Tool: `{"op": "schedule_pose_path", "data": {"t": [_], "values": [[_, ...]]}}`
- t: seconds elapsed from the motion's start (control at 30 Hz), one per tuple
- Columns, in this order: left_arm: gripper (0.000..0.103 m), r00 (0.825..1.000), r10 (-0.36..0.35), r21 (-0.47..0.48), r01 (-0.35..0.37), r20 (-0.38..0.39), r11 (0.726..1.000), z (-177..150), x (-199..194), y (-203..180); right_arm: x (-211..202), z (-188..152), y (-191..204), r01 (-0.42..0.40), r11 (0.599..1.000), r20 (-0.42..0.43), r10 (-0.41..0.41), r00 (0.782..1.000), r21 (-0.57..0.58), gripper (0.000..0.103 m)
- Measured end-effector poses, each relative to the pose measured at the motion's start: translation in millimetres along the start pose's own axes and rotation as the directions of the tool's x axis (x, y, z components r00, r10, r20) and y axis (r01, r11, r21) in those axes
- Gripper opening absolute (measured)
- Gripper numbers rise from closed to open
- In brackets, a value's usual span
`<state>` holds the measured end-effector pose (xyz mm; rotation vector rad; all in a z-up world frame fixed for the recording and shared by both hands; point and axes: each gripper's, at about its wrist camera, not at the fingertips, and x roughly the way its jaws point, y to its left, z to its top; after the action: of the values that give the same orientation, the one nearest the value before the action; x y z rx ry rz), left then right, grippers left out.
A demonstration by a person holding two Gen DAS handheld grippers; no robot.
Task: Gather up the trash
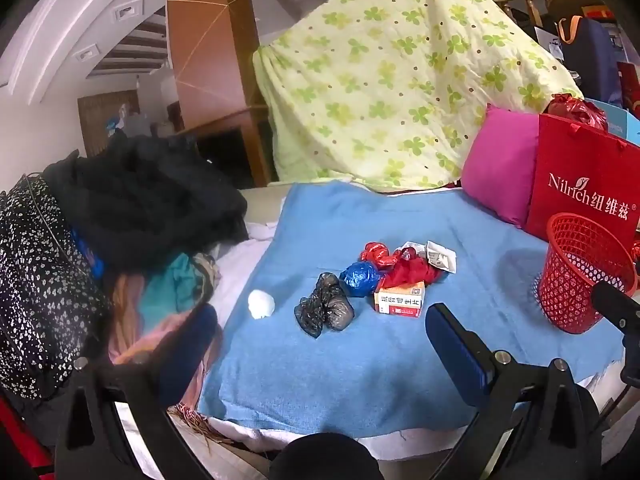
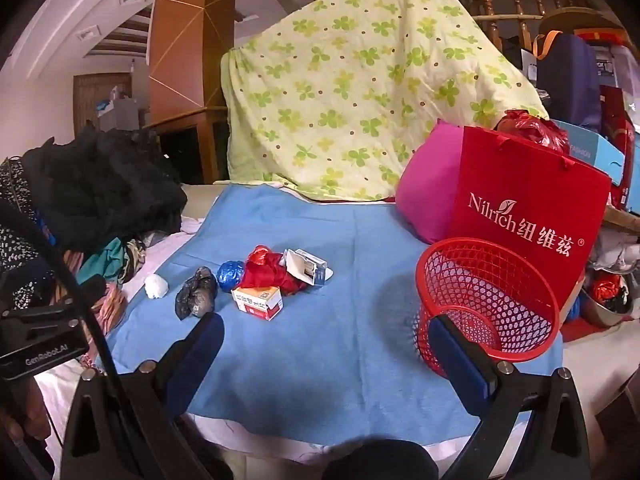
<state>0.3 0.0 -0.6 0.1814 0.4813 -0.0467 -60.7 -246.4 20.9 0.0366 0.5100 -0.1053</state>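
Observation:
Trash lies in a cluster on a blue towel [image 1: 340, 360]: a white paper ball [image 1: 261, 304], a crumpled black bag [image 1: 325, 310], a blue wad [image 1: 360, 278], red plastic [image 1: 404, 266], a small orange-and-white box [image 1: 400, 300] and an opened white carton [image 1: 440, 256]. The same cluster shows in the right wrist view, with the box [image 2: 258, 302] nearest. A red mesh basket [image 2: 486, 300] stands on the towel's right side, also in the left wrist view [image 1: 580, 272]. My left gripper [image 1: 320, 344] is open and empty, short of the trash. My right gripper [image 2: 326, 344] is open and empty beside the basket.
A pile of dark clothes [image 1: 132, 208] lies left of the towel. A pink pillow [image 2: 428, 184] and a red paper bag [image 2: 528, 220] stand behind the basket. A green floral quilt [image 2: 352, 92] rises at the back.

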Motion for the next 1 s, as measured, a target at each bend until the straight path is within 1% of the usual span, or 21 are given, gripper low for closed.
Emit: {"op": "schedule_pose_path", "data": {"t": [0.17, 0.27, 0.3, 0.4, 0.47, 0.5, 0.63, 0.7, 0.73, 0.83, 1.0], "values": [[0.103, 1.000, -0.012, 0.002, 0.012, -0.010, 1.000, -2.0, 2.5, 0.1, 7.4, -0.8, 5.7, 0.005, 1.000, -0.006, -0.005, 1.000, 0.006, 0.103], [0.103, 1.000, -0.016, 0.011, 0.016, -0.011, 1.000, -5.4, -2.8, -4.0, 6.1, -0.9, 1.7, 0.011, 1.000, -0.005, -0.011, 1.000, 0.011, 0.103], [0.103, 1.000, -0.016, 0.016, 0.017, -0.015, 1.000, -2.5, 0.9, -10.9, 5.3, -1.4, 0.6, 0.012, 1.000, -0.005, -0.012, 1.000, 0.013, 0.103], [0.103, 1.000, -0.020, 0.020, 0.020, -0.015, 1.000, -3.1, 0.1, -15.4, 4.0, -3.0, -0.3, 0.015, 1.000, -0.008, -0.014, 1.000, 0.024, 0.103], [0.103, 1.000, -0.022, 0.009, 0.022, -0.007, 1.000, -4.9, 1.0, -9.7, 3.6, -2.5, -1.0, 0.015, 1.000, -0.018, -0.015, 1.000, 0.022, 0.103], [0.103, 1.000, -0.023, 0.006, 0.023, -0.007, 1.000, -5.2, 1.0, -10.0, 3.8, -4.4, -0.9, 0.016, 1.000, 0.009, -0.016, 1.000, 0.022, 0.103], [0.103, 0.999, -0.024, 0.006, 0.025, -0.022, 1.000, -7.9, 2.4, -9.9, 4.6, -4.6, 1.0, 0.010, 1.000, -0.010, -0.010, 1.000, 0.024, 0.103], [0.103, 0.999, -0.022, 0.014, 0.023, -0.031, 1.000, -8.8, 4.5, -11.3, 4.8, -3.8, 1.4, 0.013, 1.000, -0.042, -0.012, 0.999, 0.019, 0.103], [0.103, 0.999, -0.021, 0.017, 0.022, -0.035, 1.000, -9.3, 5.3, -10.8, 5.1, -4.1, 1.6, 0.012, 1.000, -0.044, -0.011, 0.999, 0.020, 0.103], [0.103, 0.998, -0.019, 0.030, 0.020, -0.055, 0.999, -10.0, 8.7, -11.7, 6.4, -5.8, 1.2, 0.008, 1.000, -0.033, -0.008, 0.999, 0.026, 0.103], [0.103, 0.998, -0.020, 0.029, 0.022, -0.066, 0.999, -12.1, 12.0, -13.1, 8.1, -7.5, 1.8, 0.004, 1.000, -0.009, -0.004, 1.000, 0.027, 0.103]]}}
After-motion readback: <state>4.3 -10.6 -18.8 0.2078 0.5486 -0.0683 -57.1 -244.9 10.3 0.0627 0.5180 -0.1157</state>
